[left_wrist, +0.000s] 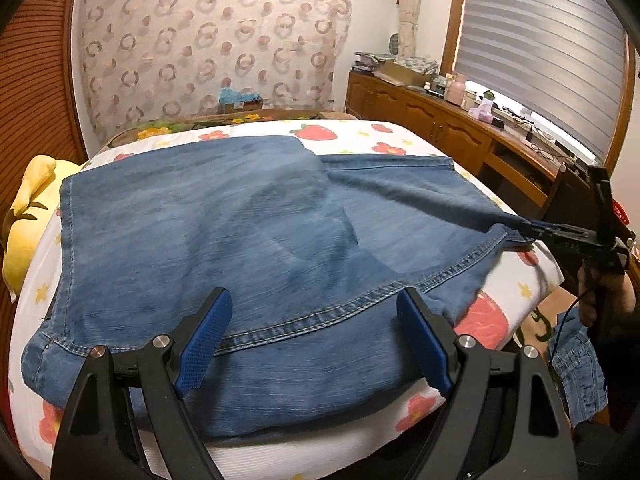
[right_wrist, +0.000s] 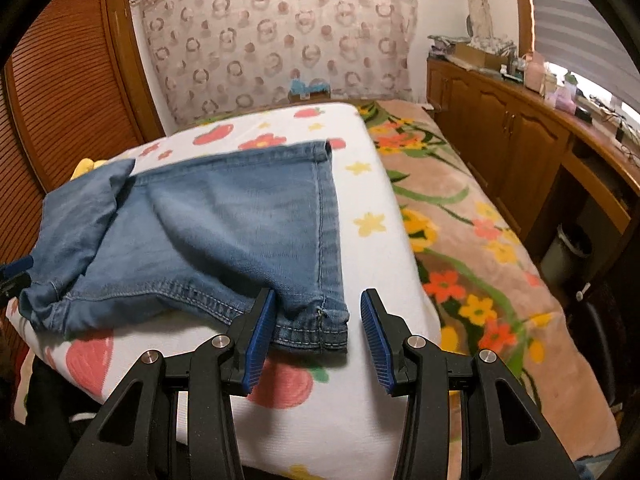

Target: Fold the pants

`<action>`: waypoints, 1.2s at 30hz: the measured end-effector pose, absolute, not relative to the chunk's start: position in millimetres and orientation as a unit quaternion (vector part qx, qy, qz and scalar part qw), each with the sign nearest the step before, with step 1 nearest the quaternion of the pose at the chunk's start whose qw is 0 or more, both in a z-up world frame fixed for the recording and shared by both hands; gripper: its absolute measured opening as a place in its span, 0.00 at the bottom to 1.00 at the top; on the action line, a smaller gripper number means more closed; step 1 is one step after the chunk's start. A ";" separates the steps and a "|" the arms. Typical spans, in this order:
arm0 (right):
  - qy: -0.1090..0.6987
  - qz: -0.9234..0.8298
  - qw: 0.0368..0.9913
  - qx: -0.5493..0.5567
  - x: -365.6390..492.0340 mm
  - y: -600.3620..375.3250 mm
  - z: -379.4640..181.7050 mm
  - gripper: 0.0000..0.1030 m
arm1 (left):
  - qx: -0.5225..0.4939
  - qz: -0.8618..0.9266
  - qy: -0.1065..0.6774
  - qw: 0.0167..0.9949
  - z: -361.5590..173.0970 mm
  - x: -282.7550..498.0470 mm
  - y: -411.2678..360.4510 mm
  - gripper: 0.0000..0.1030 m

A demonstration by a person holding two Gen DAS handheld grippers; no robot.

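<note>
L gripper [left_wrist: 313, 294]: jaws wide apart, approx. max spread, nothing between the pads. It hovers over the near seam of the pants [left_wrist: 240, 220], no contact visible. R gripper [right_wrist: 319, 294]: jaws approx. half spread, not clamped. The leg hem [right_wrist: 320, 332] lies between the pads, against or just under the L-side pad, with a clear gap to the R-side pad. Pants lie partly folded on the strawberry-print cover [right_wrist: 372, 240] atop the bed.
</note>
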State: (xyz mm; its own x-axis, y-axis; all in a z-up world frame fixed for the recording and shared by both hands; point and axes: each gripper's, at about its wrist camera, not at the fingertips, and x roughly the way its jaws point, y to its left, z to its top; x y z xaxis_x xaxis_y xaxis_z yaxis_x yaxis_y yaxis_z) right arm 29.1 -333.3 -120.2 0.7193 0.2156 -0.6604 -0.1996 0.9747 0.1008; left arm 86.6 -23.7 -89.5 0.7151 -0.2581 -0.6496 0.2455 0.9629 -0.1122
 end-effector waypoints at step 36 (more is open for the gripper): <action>0.188 0.370 0.908 -0.056 7.5 -179.2 54.3 0.15 | -0.063 -0.085 0.302 0.947 -58.5 51.4 49.6 0.82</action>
